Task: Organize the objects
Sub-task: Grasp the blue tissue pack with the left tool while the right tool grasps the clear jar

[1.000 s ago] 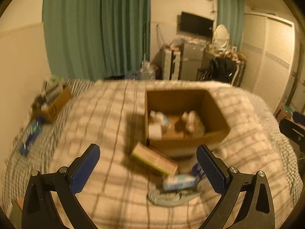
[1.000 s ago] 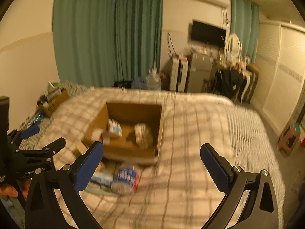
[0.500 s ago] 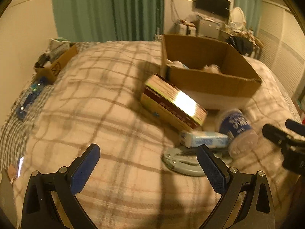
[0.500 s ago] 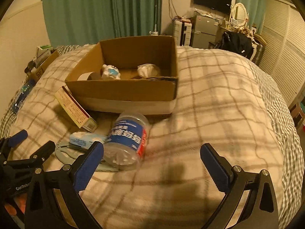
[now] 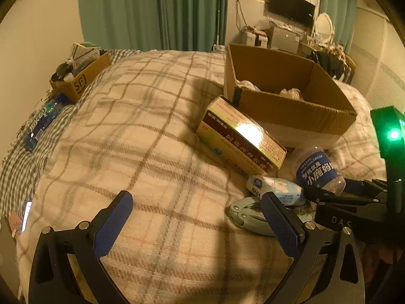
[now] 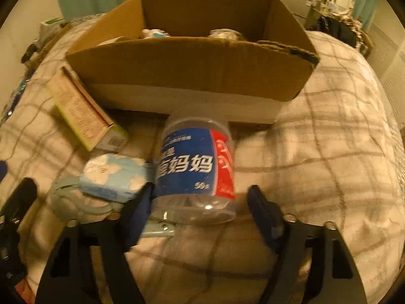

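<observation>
Right claw (image 6: 200, 202) has just been closing, jaws about half spread around the base of the clear jar (image 6: 195, 169) with the blue-red label. Left pad (image 6: 141, 202) is at the jar wall; right pad sits apart from it, so no squeeze visible. Left claw (image 5: 197, 217) is wide open over bare blanket (image 5: 152, 152), holding nothing.

The jar lies on its side on the bed, just in front of the cardboard box (image 6: 192, 71). Beside it: tissue pack (image 6: 114, 177), a grey metal tool (image 5: 248, 215) under the pack, a long carton (image 5: 243, 139) against the box. Green curtains (image 5: 152, 10) behind.

Both claws angle steeply down.
</observation>
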Demonstrator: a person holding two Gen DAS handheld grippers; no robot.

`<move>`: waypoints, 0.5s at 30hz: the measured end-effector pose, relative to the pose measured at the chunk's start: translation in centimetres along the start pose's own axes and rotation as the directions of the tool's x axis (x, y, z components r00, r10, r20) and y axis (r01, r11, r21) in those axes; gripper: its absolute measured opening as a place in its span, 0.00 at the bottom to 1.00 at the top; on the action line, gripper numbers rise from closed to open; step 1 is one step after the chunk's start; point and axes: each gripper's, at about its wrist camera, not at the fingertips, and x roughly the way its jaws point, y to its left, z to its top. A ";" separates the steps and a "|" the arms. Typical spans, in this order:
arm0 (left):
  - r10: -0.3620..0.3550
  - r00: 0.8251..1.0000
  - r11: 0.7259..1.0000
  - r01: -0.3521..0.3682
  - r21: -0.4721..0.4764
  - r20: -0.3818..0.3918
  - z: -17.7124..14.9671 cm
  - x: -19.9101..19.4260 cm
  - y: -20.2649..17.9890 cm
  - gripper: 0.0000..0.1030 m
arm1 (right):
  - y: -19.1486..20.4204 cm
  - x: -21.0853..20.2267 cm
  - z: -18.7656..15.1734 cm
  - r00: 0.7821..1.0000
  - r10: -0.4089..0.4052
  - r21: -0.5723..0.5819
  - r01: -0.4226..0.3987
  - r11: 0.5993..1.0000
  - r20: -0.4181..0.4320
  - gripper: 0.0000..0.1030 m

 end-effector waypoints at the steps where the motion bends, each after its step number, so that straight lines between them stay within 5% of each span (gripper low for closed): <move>1: 0.001 1.000 1.000 -0.001 0.009 0.000 -0.1 0.0 -0.2 1.00 | 0.0 -0.1 -0.2 1.000 0.010 -0.006 -0.010 1.000 0.000 0.59; 9: 0.011 0.999 0.986 -0.005 0.168 -0.034 -0.4 -0.2 -3.8 1.00 | -1.5 -6.2 -1.9 0.985 -0.035 0.010 0.034 0.999 0.171 0.59; 15: -0.075 0.991 0.963 0.101 0.250 -0.109 -0.1 0.7 -7.9 1.00 | -4.7 -8.6 -2.2 0.969 -0.099 0.065 0.087 0.994 0.226 0.59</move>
